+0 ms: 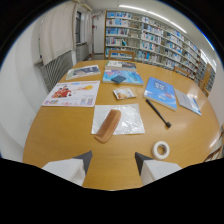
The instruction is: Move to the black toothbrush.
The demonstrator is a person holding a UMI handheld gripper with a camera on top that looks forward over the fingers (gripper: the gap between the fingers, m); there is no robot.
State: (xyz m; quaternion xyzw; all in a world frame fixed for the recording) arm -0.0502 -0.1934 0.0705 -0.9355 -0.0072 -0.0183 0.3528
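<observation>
I'm holding the claw open and empty; comb and tape roll are lying before the black toothbrush on the wooden counter, bookshelves beyond.

On the round wooden table, a brown comb lies on a clear plastic sheet at centre, a tape roll at four o'clock, a blue booklet at two o'clock, and bookshelves at twelve.
</observation>
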